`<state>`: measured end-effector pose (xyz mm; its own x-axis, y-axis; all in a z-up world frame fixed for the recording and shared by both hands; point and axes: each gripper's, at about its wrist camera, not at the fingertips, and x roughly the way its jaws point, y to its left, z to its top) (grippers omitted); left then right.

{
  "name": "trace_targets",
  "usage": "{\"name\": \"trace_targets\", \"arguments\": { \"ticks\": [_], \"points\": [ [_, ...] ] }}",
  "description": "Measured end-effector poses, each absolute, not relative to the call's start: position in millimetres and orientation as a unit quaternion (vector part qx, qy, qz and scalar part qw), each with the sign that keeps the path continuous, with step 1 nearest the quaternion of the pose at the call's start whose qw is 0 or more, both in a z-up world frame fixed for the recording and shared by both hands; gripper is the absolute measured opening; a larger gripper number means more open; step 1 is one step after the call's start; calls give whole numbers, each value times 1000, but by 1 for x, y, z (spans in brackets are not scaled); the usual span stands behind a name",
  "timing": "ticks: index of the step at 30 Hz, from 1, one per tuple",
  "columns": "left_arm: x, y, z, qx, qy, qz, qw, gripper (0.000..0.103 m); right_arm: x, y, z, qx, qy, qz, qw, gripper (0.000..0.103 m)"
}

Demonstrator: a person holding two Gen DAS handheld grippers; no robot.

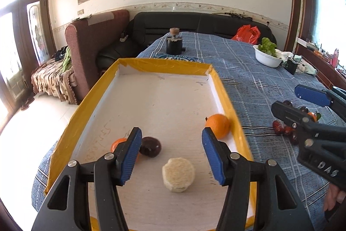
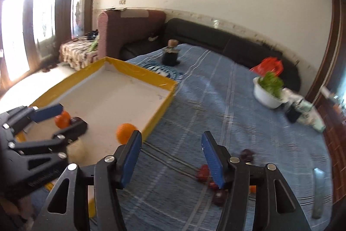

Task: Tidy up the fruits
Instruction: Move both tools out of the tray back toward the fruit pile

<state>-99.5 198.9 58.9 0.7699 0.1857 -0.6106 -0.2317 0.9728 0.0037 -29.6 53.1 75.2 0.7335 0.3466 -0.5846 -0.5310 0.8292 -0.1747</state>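
Over the yellow-rimmed tray (image 1: 225, 88), left hand-held gripper (image 1: 170, 155) hangs with jaws parted, nothing between the pads. Below it on the tray floor: a pale, rough, roundish fruit (image 1: 178, 174) nearest the camera, a dark red fruit (image 1: 150, 146) just beside the left pad, a small orange one (image 1: 117, 143) half hidden behind that pad, and a larger orange (image 1: 217, 125) against the tray's right wall. All four look settled inside.

Right hand-held gripper (image 2: 170, 157) is also released and empty, pointing down at the blue plaid cloth on the surface (image 2: 216, 90) just right of the tray. That view is motion-blurred. Loose fruit lies on the cloth by its right pad: small red pieces (image 2: 203, 173), a darker one (image 2: 247, 155) further off, another dark piece (image 2: 219, 198) nearer the camera, and a sliver of orange (image 2: 252, 188) mostly hidden behind the finger. Exact count and kind not readable.

Step in hand, as I judge it: between placements. Both grippers appear to be clear of the tray contents, and the cluster on the cloth remains to be gathered.

Next move likely calls for the right gripper to line up on one red piece, with pads either side and low to the cloth, then clench gently; the pieces are small, close together and may roll or get nudged. Carry goes leftward over the yellow wall, set down in open tray floor.

White bowl of greens (image 2: 268, 96) sits well apart, not involved.
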Motion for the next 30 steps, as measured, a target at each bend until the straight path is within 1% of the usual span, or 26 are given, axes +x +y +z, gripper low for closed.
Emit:
{"name": "trace_targets", "arguments": {
  "ticks": [10,30],
  "points": [
    [-97,168,72,-8,317,96,944,57,-32,16,72,-200,248,179,931,63],
    [-83,114,78,45,325,72,942,57,-20,-37,62,-169,242,107,949,65]
  ]
}}
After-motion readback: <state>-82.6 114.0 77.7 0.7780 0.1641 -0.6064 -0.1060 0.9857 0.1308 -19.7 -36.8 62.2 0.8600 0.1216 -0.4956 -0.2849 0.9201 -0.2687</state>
